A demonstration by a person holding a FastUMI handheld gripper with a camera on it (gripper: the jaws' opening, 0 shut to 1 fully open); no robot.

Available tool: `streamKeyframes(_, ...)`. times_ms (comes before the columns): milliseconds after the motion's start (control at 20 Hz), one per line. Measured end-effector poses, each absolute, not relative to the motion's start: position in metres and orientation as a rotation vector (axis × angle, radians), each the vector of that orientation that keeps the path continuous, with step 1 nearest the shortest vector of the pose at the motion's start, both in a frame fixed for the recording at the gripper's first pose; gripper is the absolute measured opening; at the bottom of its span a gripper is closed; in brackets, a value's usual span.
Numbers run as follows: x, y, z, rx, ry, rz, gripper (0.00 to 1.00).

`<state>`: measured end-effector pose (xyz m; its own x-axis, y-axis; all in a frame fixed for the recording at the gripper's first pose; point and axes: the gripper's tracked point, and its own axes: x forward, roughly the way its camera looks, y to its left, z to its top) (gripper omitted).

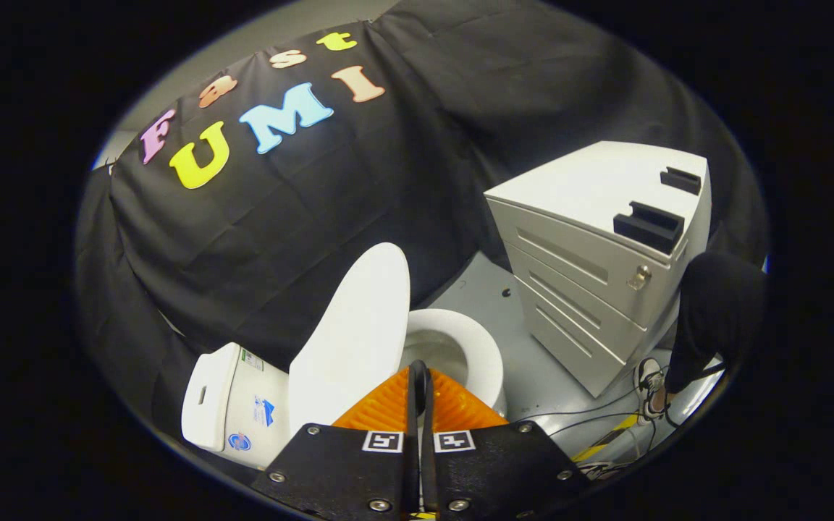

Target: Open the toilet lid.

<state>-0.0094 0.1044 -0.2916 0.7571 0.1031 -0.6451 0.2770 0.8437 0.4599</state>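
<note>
toilet lid (350,340) base behind tongs (420,383), tank (232,405) labels perhaps illegible

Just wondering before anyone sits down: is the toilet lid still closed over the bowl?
No, the toilet lid stands raised, leaving the bowl open just beyond the gripper, whose fingers are shut together.

Glossy smooth toilet lid (352,333) and bowl (471,347) are gleaming, while matt creased cloth (316,217) is hanging behind the smooth-painted drawer cabinet (583,282).
</note>
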Motion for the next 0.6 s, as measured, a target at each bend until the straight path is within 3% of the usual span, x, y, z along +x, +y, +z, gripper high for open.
streamKeyframes(600,-0.003,0.162,-0.203,0.297,0.647,0.001,0.01)
